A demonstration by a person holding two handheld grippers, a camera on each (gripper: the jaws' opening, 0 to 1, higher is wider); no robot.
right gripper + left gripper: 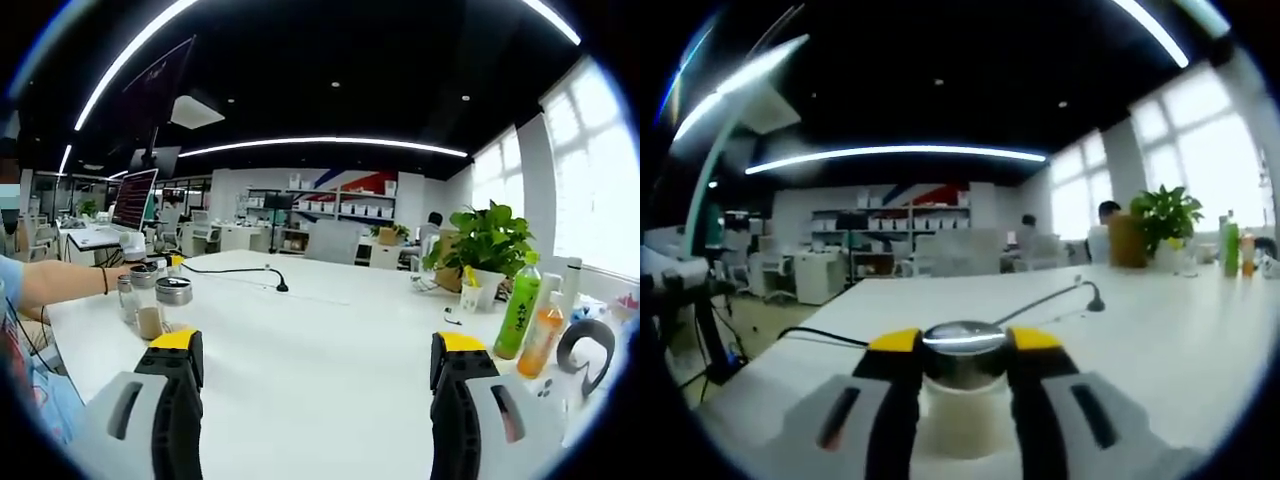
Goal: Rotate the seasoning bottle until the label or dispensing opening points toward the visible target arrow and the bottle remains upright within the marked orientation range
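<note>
In the left gripper view my left gripper (963, 347) is shut on a seasoning bottle (962, 405) with a shiny metal lid and a pale body. Its yellow-tipped jaws press on both sides just under the lid, and the bottle stands upright on the white table (1160, 330). In the right gripper view my right gripper (320, 352) stands open over bare tabletop with nothing between its jaws. Far to its left is a small cluster of seasoning bottles (150, 302), where a person's forearm (55, 280) reaches in. I cannot tell from there which bottle is held.
A black cable with a gooseneck end (272, 277) runs across the table's middle. At the right stand a potted plant (487, 242), a green bottle (518, 312), an orange bottle (543, 342) and a dark ring-shaped object (587, 350). Desks and shelves fill the background.
</note>
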